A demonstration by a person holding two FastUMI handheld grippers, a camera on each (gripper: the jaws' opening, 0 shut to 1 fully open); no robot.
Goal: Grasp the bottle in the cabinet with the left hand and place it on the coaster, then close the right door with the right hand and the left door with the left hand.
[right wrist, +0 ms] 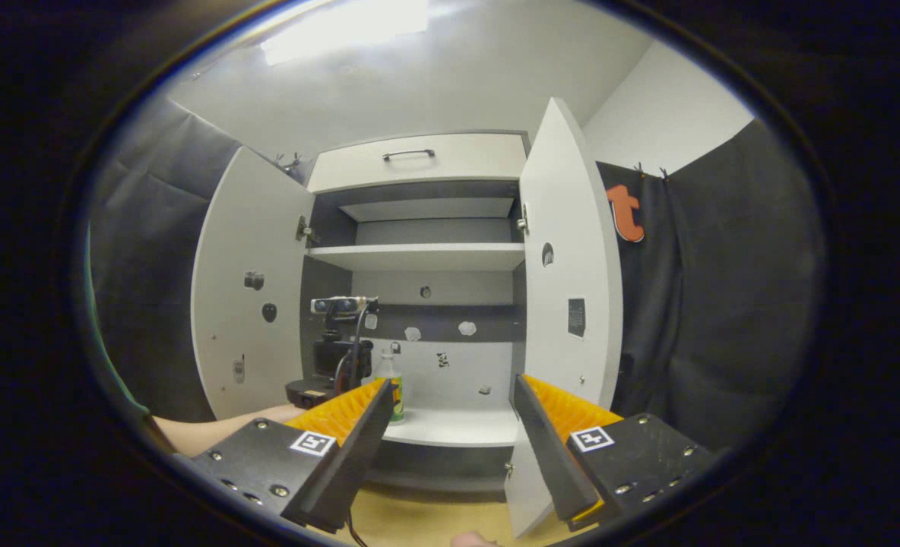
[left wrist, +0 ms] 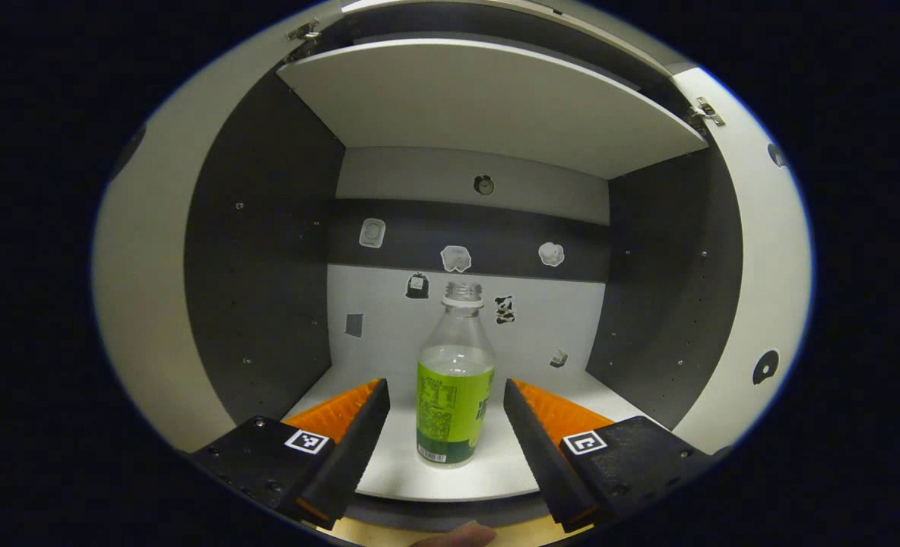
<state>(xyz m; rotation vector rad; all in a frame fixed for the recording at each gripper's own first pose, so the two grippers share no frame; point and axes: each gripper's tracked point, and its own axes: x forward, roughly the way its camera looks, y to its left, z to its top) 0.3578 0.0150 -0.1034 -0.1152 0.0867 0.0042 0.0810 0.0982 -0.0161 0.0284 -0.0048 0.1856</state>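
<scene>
A clear bottle (left wrist: 454,380) with a green label and no cap stands upright on the cabinet's lower shelf (left wrist: 488,475). My left gripper (left wrist: 445,387) is open, one finger on each side of the bottle, with a gap on both sides. In the right gripper view the bottle (right wrist: 392,376) peeks out behind my own left finger, and the left gripper's body (right wrist: 337,357) reaches into the cabinet on a bare forearm (right wrist: 214,429). My right gripper (right wrist: 454,386) hangs open in front of the cabinet, holding nothing. The left door (right wrist: 252,304) and right door (right wrist: 572,289) both stand wide open.
A shelf board (left wrist: 488,99) spans the cabinet above the bottle. Small stickers (left wrist: 455,258) dot the back wall. A drawer with a dark handle (right wrist: 408,154) tops the cabinet. A wooden tabletop (right wrist: 419,524) lies below the cabinet's front edge.
</scene>
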